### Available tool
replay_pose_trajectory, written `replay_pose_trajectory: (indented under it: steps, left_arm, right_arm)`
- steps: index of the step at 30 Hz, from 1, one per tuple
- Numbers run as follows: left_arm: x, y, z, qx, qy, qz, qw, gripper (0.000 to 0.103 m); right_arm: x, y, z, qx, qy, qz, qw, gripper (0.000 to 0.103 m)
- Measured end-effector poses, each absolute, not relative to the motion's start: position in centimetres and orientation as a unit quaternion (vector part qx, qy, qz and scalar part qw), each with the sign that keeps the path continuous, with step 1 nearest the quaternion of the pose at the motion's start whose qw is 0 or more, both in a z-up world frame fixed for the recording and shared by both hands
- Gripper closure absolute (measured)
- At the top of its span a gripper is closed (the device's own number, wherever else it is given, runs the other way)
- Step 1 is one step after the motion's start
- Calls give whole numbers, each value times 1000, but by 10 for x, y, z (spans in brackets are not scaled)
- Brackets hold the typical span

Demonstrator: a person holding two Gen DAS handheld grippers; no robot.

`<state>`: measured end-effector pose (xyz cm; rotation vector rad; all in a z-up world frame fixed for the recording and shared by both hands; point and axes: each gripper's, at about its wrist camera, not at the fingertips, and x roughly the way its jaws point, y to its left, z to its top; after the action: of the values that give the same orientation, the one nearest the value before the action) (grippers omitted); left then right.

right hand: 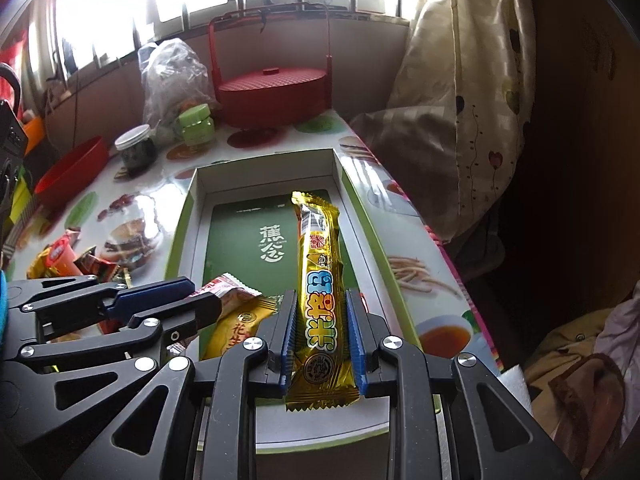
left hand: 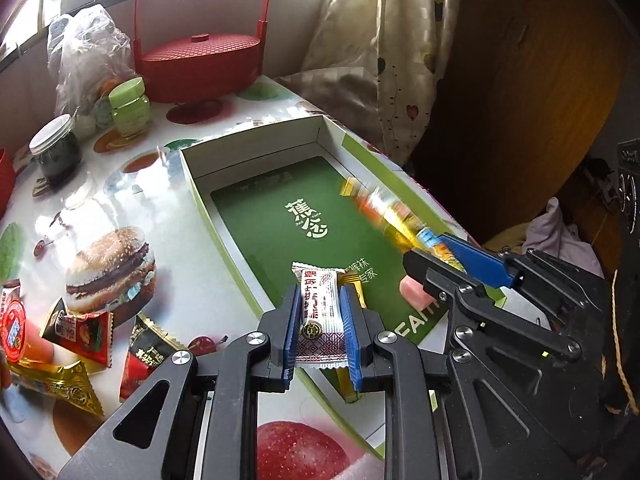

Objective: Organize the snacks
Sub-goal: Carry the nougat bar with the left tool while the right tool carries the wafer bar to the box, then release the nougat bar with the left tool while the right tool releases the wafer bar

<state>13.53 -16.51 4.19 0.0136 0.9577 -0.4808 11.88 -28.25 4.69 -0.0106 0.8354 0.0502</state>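
The open box (right hand: 182, 216) lies on the table (left hand: 168, 216). Behind the box stands the lidded basket (right hand: 274, 96). Left of the box, toward the back, stand two jars (left hand: 56, 152) and a plastic bag (left hand: 88, 52); nearer, left of the box, lie loose snack packets (left hand: 80, 328). Inside the box, near its front, lies a snack packet (right hand: 236, 328). Right of the box hangs a curtain (right hand: 460, 92).

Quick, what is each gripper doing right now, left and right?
Left gripper: shut on a white snack packet.
Right gripper: shut on a long gold snack bar.
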Motion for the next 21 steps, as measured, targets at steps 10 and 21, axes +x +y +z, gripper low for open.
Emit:
replay_pose_trajectory:
  steps: [10, 21]
  left_arm:
    - [137, -165, 41, 3, 459, -229, 858, 80]
    - [133, -163, 44, 8, 456, -233, 859, 73]
  right_arm:
    - [123, -289, 46, 12, 407, 35, 913, 79]
    - [121, -294, 49, 30, 403, 27, 914, 71]
